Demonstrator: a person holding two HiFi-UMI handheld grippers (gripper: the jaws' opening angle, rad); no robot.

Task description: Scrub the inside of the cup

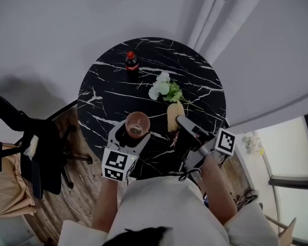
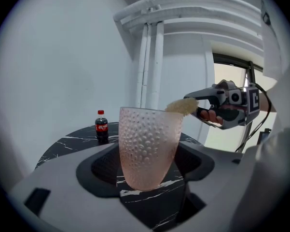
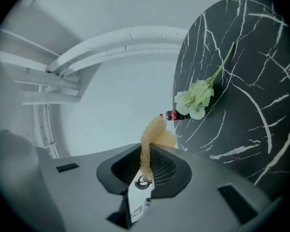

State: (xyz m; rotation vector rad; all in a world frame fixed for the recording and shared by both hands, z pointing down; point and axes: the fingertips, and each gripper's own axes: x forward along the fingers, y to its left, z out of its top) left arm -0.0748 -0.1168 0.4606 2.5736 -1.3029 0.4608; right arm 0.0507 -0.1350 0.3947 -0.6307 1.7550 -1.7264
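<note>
My left gripper point(image 1: 133, 136) is clamped around a pink dimpled cup point(image 2: 148, 146), holding it upright over the near edge of the black marble table point(image 1: 113, 94). My right gripper point(image 1: 182, 123) pinches a tan loofah sponge point(image 3: 154, 132), which sits just right of the cup's rim and outside it. Farther back lie white flowers point(image 1: 163, 86), and beyond them stands a cola bottle point(image 1: 131, 63).

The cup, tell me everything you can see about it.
The cup is a pink, translucent tumbler, plastic or glass by its look, with a bumpy dotted wall that tapers to a narrower base. It stands upright, mouth open and seemingly empty, clamped between the jaws of the left gripper over the black marble table.
</note>
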